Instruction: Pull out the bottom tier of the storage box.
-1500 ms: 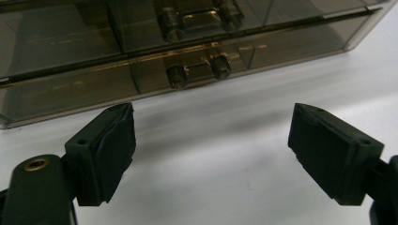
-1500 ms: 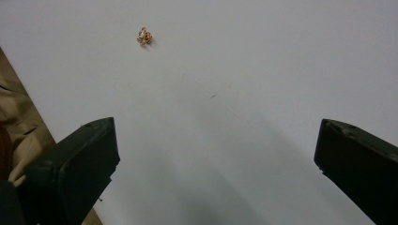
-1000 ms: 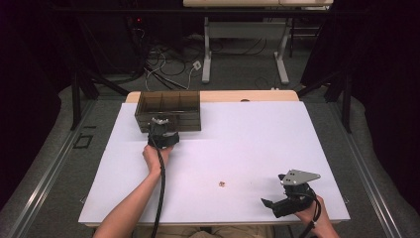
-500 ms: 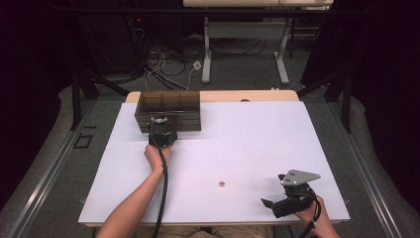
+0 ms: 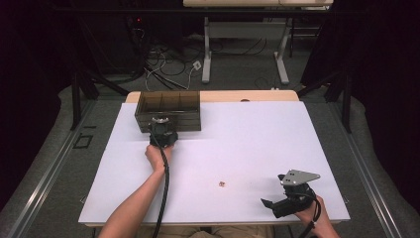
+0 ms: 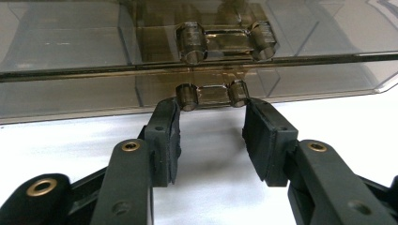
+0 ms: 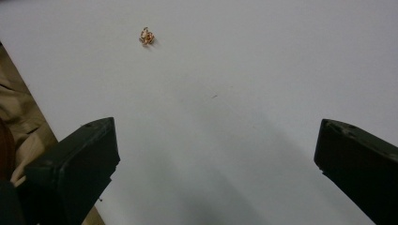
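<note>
The smoky clear box [image 5: 169, 110] sits at the far left of the white worktop [image 5: 247, 144], its compartments showing through the top in the high view. On its near wall, low down, is a small latch [image 6: 212, 94] — a flat bar with a round knob at each end — and a second, like piece [image 6: 225, 39] shows higher up on the lid edge. The left tongs [image 6: 210, 123] are pushed up against that near wall; their jaws have just been closing and now bracket the lower latch, the left pad touching its left knob and the right pad just at its right knob, though whether they squeeze it I cannot tell. In the high view the left tongs [image 5: 163, 133] stand right at the box front.

Well apart, near the front right corner, the right tongs [image 5: 277, 201] rest with jaws wide apart and nothing between them. A tiny golden trinket [image 7: 147, 36] lies on the worktop ahead of them — well clear of the box.
</note>
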The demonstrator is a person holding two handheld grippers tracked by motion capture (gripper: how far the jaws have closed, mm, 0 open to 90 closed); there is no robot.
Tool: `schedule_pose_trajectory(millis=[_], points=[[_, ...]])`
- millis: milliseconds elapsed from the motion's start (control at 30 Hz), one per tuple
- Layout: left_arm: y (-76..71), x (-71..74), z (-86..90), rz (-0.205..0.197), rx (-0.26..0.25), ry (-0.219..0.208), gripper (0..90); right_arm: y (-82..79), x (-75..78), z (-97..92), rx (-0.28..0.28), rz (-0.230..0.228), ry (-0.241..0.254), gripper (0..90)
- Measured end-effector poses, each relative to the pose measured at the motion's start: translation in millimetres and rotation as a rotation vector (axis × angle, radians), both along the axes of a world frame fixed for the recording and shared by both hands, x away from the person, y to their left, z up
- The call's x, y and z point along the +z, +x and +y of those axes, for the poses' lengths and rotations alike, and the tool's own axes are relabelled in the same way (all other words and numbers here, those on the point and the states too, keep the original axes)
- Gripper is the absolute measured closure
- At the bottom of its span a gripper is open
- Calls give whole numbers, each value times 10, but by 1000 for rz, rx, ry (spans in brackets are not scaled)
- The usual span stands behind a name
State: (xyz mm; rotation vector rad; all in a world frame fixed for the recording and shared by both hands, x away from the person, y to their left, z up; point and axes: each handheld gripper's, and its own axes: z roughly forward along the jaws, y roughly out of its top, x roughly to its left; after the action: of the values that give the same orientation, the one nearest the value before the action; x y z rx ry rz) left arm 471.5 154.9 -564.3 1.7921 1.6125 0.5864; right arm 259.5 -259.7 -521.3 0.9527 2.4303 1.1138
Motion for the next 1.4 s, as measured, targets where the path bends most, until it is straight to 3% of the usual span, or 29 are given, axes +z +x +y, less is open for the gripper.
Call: schedule_pose_trajectory(millis=[633, 1400], points=[[-24, -2, 23, -4, 0, -29, 576, 2, -6, 0, -1, -4, 1, 0], [-130, -10, 31, -12, -9, -29, 576, 4, -8, 3, 1, -5, -2, 0]])
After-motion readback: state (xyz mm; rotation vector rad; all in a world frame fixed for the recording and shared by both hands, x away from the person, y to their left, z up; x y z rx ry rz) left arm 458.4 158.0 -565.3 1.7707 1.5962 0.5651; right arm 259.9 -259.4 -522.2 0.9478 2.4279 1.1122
